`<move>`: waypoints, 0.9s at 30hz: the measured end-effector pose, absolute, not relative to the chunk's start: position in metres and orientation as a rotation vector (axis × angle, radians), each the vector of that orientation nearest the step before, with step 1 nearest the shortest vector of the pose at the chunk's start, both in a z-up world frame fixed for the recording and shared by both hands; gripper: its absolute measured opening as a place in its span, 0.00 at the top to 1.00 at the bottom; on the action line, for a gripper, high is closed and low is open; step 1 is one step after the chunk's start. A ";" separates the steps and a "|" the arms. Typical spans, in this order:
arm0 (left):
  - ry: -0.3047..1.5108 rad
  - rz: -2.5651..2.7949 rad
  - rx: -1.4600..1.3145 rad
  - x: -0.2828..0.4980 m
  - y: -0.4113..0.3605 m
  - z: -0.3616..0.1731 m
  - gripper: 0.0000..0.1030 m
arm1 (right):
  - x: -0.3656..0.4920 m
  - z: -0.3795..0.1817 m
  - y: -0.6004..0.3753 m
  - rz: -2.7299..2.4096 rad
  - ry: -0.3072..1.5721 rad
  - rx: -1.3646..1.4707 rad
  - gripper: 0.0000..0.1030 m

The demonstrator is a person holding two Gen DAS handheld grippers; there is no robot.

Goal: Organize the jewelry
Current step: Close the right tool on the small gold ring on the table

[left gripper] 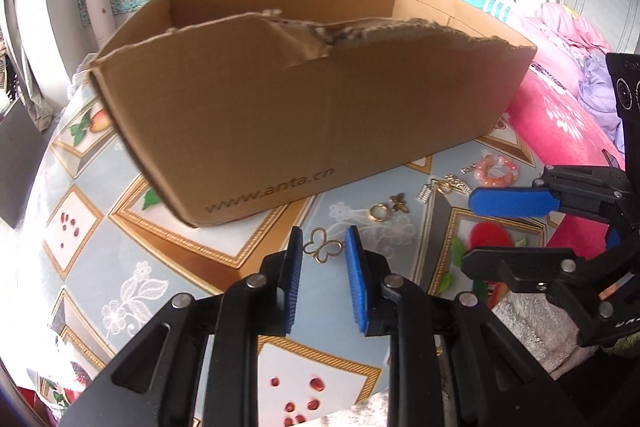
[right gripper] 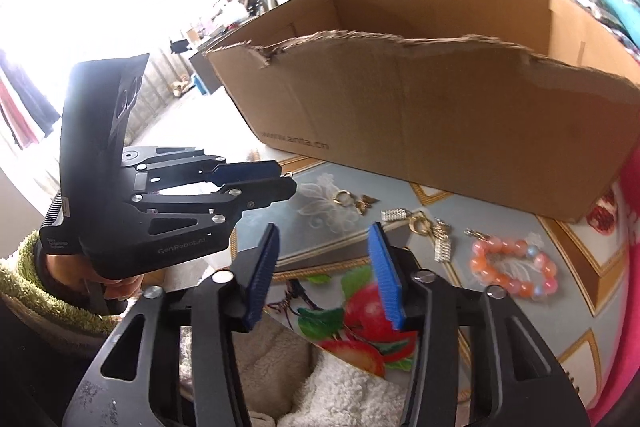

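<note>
Left claw (left gripper: 323, 245) narrowly parted around butterfly charm (left gripper: 322, 247) — torn cardboard box (left gripper: 312, 107) beyond; right claw (right gripper: 325, 241) wide.

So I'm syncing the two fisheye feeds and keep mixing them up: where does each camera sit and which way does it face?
Left wrist: on the left gripper, looking along its open fingers at a gold butterfly pendant and the cardboard box; the right gripper shows at the right edge.
Right wrist: on the right gripper, open, facing the box and pink bead bracelet; the left gripper and the hand holding it show at left.
Shared: box, bracelet, gold ring, patterned tablecloth.
</note>
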State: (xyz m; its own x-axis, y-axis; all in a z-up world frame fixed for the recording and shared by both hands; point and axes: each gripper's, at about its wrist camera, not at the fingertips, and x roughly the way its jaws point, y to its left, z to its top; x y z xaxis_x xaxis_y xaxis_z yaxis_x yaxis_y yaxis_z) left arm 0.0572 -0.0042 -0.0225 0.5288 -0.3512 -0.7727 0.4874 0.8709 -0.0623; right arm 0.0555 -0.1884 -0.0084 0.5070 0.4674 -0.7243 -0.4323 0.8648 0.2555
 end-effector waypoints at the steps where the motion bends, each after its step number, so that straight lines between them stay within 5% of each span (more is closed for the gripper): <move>1: 0.880 -0.498 0.164 0.057 -0.002 -0.022 0.80 | 0.057 -0.010 -0.186 0.548 0.891 0.033 0.67; 27: 0.867 -0.486 0.101 0.060 0.021 -0.026 0.80 | 0.090 -0.019 -0.153 0.479 0.907 -0.164 0.85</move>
State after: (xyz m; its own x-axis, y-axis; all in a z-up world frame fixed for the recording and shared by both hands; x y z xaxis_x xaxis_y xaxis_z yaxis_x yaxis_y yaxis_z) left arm 0.0601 0.0212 -0.0259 0.5458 -0.3688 -0.7524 0.4497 0.8866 -0.1084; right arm 0.0898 -0.1527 -0.0189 0.5196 0.3291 -0.7885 -0.4648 0.8832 0.0623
